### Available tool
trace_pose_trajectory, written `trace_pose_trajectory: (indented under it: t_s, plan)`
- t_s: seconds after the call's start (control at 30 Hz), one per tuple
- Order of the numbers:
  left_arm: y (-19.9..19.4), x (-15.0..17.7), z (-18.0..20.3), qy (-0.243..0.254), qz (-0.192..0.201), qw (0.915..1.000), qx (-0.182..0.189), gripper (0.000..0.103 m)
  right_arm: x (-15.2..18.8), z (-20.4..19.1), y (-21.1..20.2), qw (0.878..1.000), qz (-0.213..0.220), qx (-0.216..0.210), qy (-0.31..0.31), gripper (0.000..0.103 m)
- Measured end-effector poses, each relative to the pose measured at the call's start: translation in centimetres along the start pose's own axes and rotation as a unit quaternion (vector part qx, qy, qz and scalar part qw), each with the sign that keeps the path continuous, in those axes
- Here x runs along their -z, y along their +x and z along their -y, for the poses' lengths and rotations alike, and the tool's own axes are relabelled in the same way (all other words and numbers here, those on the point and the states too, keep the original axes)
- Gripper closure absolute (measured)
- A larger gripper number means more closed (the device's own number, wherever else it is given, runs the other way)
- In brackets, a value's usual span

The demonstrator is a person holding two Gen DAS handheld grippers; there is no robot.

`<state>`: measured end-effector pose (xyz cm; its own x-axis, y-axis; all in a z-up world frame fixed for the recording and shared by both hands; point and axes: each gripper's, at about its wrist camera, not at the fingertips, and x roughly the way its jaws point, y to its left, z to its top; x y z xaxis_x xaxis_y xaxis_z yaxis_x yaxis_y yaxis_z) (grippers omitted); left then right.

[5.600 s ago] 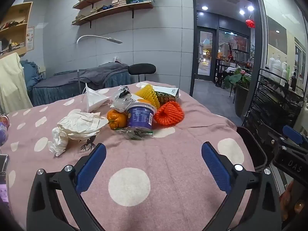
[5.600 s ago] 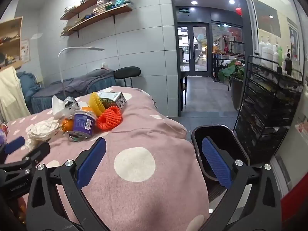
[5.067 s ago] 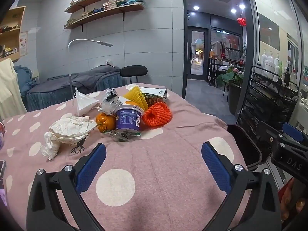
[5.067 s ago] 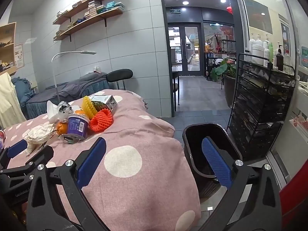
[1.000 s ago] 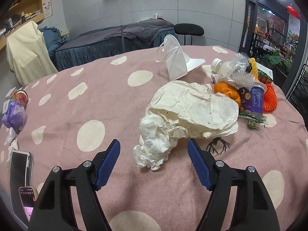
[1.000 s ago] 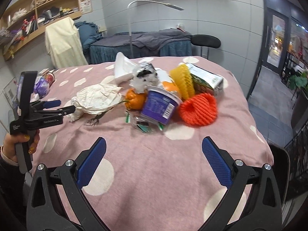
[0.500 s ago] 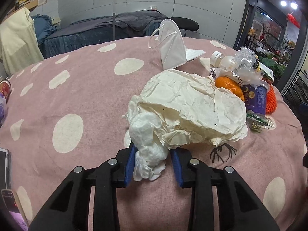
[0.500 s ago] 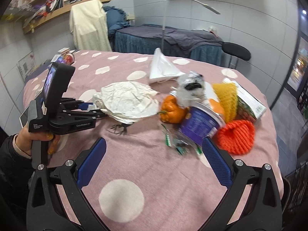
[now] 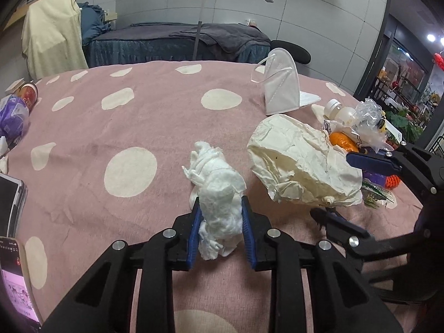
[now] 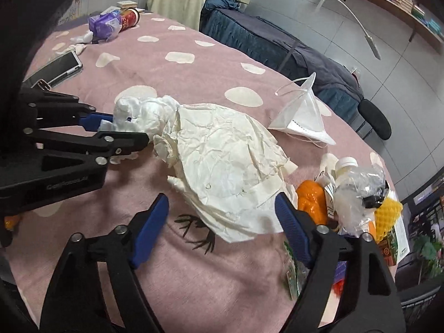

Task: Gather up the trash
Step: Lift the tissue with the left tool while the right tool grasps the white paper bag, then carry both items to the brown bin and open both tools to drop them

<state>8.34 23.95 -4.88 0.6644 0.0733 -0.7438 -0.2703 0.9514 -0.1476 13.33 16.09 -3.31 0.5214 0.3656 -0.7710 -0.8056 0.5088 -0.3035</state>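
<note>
My left gripper (image 9: 219, 208) is shut on a white tissue wad (image 9: 217, 194), held just above the pink dotted tablecloth (image 9: 133, 127); it also shows in the right wrist view (image 10: 125, 130), with the wad (image 10: 138, 113) at its tips. A crumpled cream paper (image 10: 222, 166) lies beside it and shows in the left wrist view (image 9: 299, 163). My right gripper (image 10: 222, 211) is open, its blue fingers either side of the paper's near edge.
A white face mask (image 9: 283, 88), a plastic bottle (image 10: 344, 169), orange peel (image 10: 310, 202), yellow foam net (image 10: 388, 211) and a carton (image 10: 394, 241) lie beyond. Phones (image 10: 55, 69) and a purple pack (image 10: 105, 25) sit at the table's left.
My left gripper has closed on the tissue wad and pulled it away from the cream paper. My right gripper has moved in close around the paper.
</note>
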Motion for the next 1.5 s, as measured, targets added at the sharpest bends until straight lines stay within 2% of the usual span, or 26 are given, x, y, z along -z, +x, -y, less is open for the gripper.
trace_pose_trajectory:
  t_s: [0.03, 0.07, 0.1, 0.13, 0.3, 0.53, 0.77, 0.83, 0.97, 1.1, 1.23, 1.43, 1.5]
  plan:
    - [0.0, 0.0, 0.0, -0.002, 0.0, 1.0, 0.0, 0.077, -0.1, 0.1, 0.3, 1.0, -0.004, -0.001, 0.001, 0.048]
    - [-0.1, 0.0, 0.0, -0.003, 0.001, 1.0, -0.001, 0.077, -0.2, 0.2, 0.4, 1.0, -0.007, -0.008, 0.005, 0.055]
    - [-0.1, 0.0, 0.0, -0.005, 0.001, 1.0, -0.001, 0.077, -0.3, 0.3, 0.6, 1.0, -0.008, -0.013, 0.01, 0.07]
    - [-0.2, 0.0, 0.0, -0.005, 0.002, 1.0, -0.002, 0.077, -0.2, 0.4, 0.5, 1.0, -0.005, -0.018, 0.013, 0.077]
    - [-1.1, 0.3, 0.2, 0.0, 0.014, 0.9999, -0.01, 0.077, 0.2, 0.6, -1.9, 0.999, 0.03, -0.033, 0.022, 0.087]
    - [-3.5, 0.3, 1.1, 0.008, 0.042, 0.999, -0.012, 0.077, 1.2, 1.8, -6.6, 0.991, 0.078, -0.082, 0.075, 0.091]
    - [-6.3, -0.7, 4.0, 0.029, 0.078, 0.9965, 0.006, 0.077, 4.3, 4.2, -11.8, 0.975, 0.122, -0.119, 0.145, 0.091]
    - [-6.7, -0.9, 5.5, 0.041, 0.084, 0.9954, 0.022, 0.077, 5.6, 5.4, -13.0, 0.971, 0.129, -0.109, 0.168, 0.091]
    - [-6.2, -1.0, 9.5, 0.074, 0.079, 0.992, 0.064, 0.077, 9.2, 8.7, -15.6, 0.962, 0.144, -0.052, 0.225, 0.091]
    - [-4.9, -1.0, 14.2, 0.112, 0.063, 0.9852, 0.113, 0.077, 13.5, 12.8, -17.0, 0.945, 0.137, 0.011, 0.298, 0.091]
    - [-3.9, -1.0, 18.8, 0.155, 0.055, 0.9738, 0.157, 0.077, 18.2, 16.5, -18.0, 0.922, 0.123, 0.064, 0.362, 0.091]
    - [-2.6, -1.0, 24.0, 0.197, 0.037, 0.9554, 0.217, 0.076, 26.3, 21.8, -18.0, 0.871, 0.096, 0.115, 0.468, 0.091]
    - [-2.0, -1.1, 25.8, 0.213, 0.027, 0.9482, 0.235, 0.077, 29.1, 23.7, -16.8, 0.855, 0.073, 0.132, 0.496, 0.091]
